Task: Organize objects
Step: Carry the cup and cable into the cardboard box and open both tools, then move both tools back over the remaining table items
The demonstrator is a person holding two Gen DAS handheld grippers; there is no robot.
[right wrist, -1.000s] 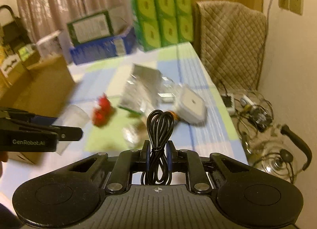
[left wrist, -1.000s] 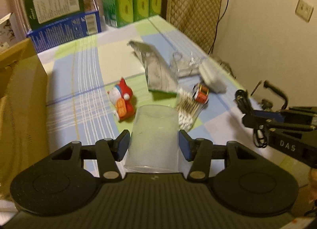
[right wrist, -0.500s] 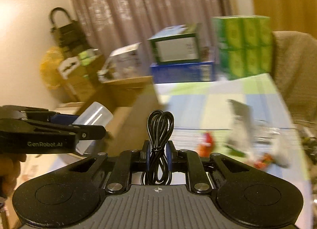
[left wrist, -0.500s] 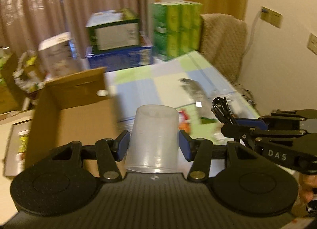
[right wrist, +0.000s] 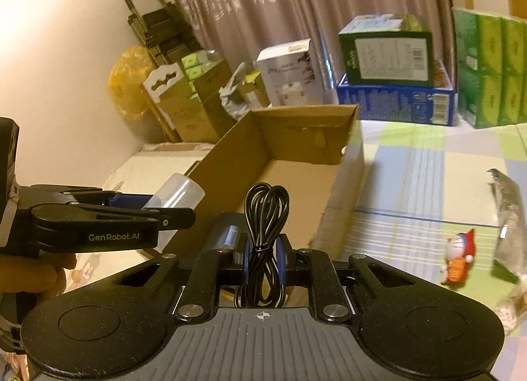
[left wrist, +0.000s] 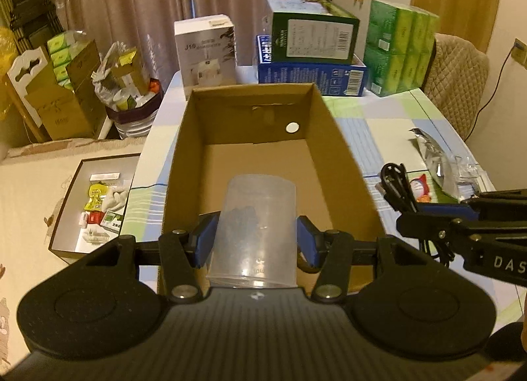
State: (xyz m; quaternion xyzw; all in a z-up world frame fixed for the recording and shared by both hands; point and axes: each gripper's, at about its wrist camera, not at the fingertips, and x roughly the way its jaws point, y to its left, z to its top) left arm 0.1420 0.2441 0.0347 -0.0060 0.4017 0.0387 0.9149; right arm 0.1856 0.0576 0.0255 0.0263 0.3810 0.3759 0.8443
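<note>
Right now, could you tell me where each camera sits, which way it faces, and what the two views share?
Left wrist: on the left gripper, looking down into the cardboard box; its fingers clamp a clear cup.
Right wrist: on the right gripper, facing the box from its right side; its fingers pinch a black cable; a hand shows lower left.
Shared: box, cup, cable, red toy.

Clear frosted plastic cup (left wrist: 253, 226) between the blue finger pads (left wrist: 205, 242), plain brown cardboard box (left wrist: 332, 150) just past them. Black cable (right wrist: 265, 236), pastel green-and-blue checked tablecloth (right wrist: 428, 176), red-and-white toy figure (right wrist: 458, 256) off right.
</note>
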